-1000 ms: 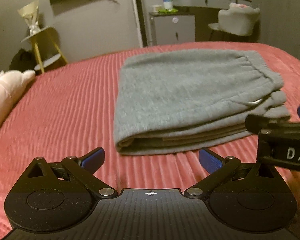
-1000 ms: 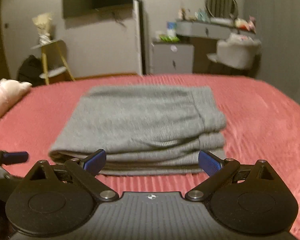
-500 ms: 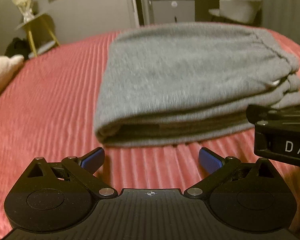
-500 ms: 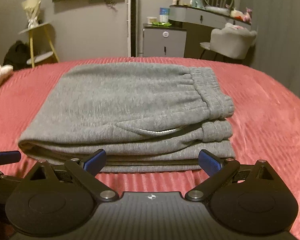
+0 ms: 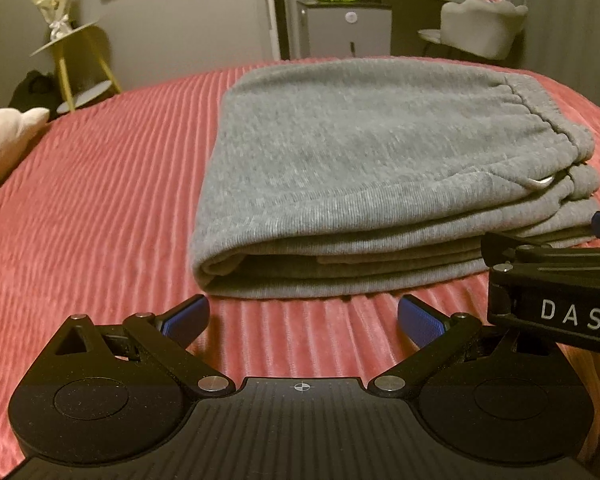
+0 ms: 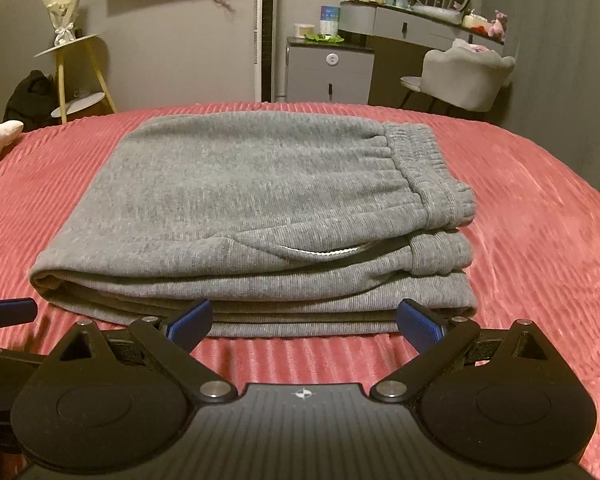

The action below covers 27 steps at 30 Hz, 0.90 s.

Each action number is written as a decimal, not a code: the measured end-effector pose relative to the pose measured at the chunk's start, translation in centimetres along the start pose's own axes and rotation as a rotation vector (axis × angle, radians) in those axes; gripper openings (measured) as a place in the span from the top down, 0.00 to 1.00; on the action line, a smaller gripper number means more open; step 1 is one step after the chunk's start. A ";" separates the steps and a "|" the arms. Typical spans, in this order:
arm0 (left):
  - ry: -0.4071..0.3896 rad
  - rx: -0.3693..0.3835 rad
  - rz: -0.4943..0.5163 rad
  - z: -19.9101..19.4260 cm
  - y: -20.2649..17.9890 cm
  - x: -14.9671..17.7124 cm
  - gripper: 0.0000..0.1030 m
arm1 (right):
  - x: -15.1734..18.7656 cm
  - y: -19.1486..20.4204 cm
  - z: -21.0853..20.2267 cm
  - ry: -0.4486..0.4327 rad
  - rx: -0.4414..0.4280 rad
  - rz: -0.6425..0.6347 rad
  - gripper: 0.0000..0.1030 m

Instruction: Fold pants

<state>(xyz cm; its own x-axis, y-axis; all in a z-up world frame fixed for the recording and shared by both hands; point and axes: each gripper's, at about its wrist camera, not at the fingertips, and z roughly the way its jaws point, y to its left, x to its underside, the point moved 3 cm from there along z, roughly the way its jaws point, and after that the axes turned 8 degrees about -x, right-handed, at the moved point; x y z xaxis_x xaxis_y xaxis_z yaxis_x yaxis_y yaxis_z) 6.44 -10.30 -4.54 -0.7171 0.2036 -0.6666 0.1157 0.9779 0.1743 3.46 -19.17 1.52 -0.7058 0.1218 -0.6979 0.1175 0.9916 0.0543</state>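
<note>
On the red bedspread (image 6: 540, 240), folded grey pants (image 6: 252, 200) lie just beyond both grippers' wide-open, empty jaws

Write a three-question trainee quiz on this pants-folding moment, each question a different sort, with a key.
1. True or false: the left gripper is shut on the folded grey knit pants.
2. Multiple choice: the pants' elastic waistband lies at the stack's A) right side, B) left side, C) underside.
3. Fill in: the pants rest on a ribbed ____ bedspread.

Key
1. False: both the left gripper and the right gripper are open, holding nothing.
2. A.
3. Red.
</note>
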 end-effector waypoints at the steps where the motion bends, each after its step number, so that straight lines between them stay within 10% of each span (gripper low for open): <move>1: 0.001 0.002 -0.006 0.0 0.1 0.0 0.00 | 0.0 0.1 0.0 -0.001 0.002 -0.004 0.04; 27: 0.012 0.008 -0.021 -0.1 0.2 0.2 0.00 | 0.0 -0.1 0.1 0.011 0.005 0.001 0.04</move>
<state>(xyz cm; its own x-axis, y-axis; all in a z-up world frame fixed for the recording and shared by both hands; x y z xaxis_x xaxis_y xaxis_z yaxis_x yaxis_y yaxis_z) 6.22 -10.05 -4.58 -0.7274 0.1826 -0.6615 0.1061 0.9823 0.1545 3.50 -19.22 1.45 -0.7134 0.1232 -0.6898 0.1218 0.9912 0.0510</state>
